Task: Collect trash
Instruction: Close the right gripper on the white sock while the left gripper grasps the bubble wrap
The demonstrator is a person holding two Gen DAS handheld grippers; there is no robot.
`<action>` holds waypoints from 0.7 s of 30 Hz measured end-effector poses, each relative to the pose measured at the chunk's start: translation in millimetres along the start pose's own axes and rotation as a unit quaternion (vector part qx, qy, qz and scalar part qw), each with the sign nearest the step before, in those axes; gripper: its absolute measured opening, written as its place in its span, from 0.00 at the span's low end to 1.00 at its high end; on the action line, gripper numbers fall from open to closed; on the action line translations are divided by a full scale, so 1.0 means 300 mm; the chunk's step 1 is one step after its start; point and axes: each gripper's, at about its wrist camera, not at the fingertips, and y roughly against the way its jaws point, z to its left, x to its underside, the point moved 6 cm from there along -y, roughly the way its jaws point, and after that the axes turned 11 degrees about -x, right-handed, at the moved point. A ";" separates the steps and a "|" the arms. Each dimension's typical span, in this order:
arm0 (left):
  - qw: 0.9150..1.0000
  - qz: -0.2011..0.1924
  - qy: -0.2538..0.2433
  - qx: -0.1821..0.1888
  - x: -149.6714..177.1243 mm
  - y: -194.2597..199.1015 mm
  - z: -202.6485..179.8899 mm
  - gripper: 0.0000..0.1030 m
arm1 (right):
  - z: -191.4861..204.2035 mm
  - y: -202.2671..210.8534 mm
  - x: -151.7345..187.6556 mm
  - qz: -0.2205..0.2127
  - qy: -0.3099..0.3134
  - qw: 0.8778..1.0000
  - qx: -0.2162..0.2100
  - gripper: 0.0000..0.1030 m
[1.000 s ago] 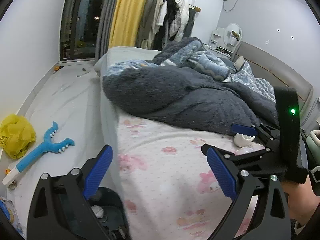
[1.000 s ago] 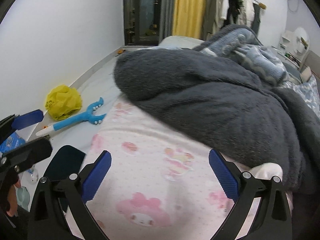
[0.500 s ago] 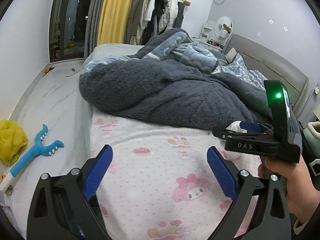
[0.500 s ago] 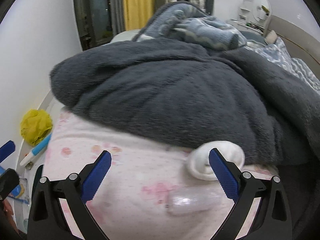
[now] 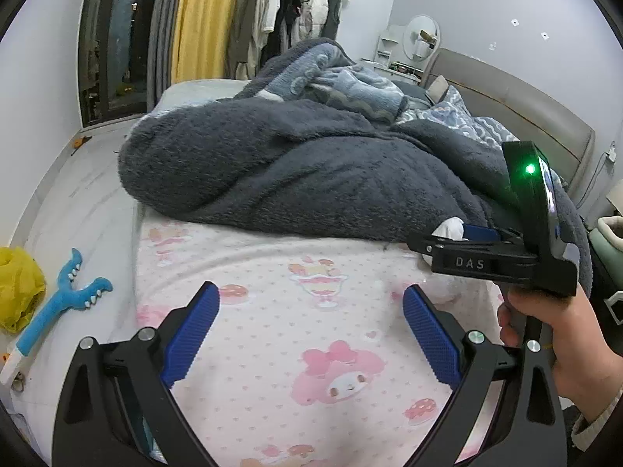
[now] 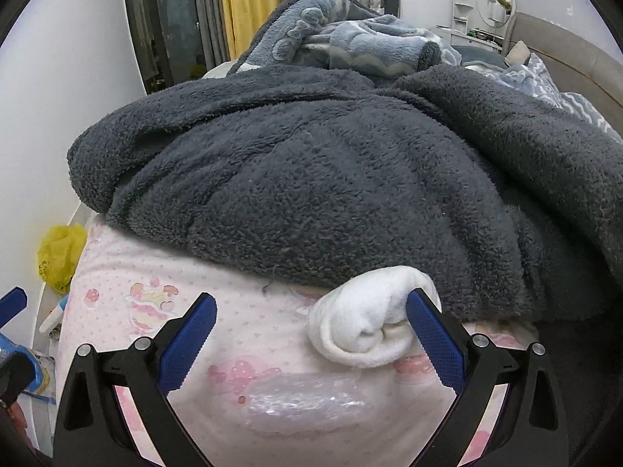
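A crumpled clear plastic wrapper (image 6: 307, 401) lies on the pink cartoon-print sheet (image 6: 241, 323), low between my right gripper's fingers. My right gripper (image 6: 311, 334) is open just above the sheet. A white rolled cloth (image 6: 362, 323) pokes out from under the dark grey fleece blanket (image 6: 331, 179) and touches the right finger's pad. In the left wrist view, my left gripper (image 5: 311, 334) is open over bare sheet. The right gripper (image 5: 451, 239), held in a hand (image 5: 560, 327), sits at the blanket's edge by the white cloth (image 5: 447, 229).
A yellow plastic bag (image 5: 15, 292) and a blue-and-white forked toy (image 5: 66, 303) lie on the pale floor left of the bed. Blue blankets (image 5: 350, 85) are piled behind the grey one. The headboard (image 5: 525, 105) runs along the right. Clothes hang by the yellow curtain (image 5: 202, 19).
Both grippers moved from the bed's left edge to over the sheet. The right gripper closed in on the white cloth and wrapper, which now sit between its fingers.
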 end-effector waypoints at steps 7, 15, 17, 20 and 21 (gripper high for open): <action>1.000 0.008 -0.016 0.014 0.008 -0.030 -0.083 0.94 | -0.057 0.004 -0.002 0.002 0.001 1.000 -0.010 0.79; 0.999 0.008 -0.027 0.034 0.006 -0.051 -0.177 0.94 | -0.145 -0.003 0.031 0.015 0.001 1.000 0.004 0.57; 0.999 0.009 -0.030 0.039 0.008 -0.059 -0.202 0.94 | -0.176 -0.005 0.041 0.019 -0.009 1.000 0.004 0.48; 0.998 0.011 -0.033 0.044 0.009 -0.070 -0.233 0.94 | -0.222 -0.012 0.058 0.026 -0.030 0.999 -0.013 0.40; 0.998 0.012 -0.033 0.045 0.010 -0.074 -0.241 0.94 | -0.233 -0.011 0.061 0.027 -0.035 0.999 -0.020 0.38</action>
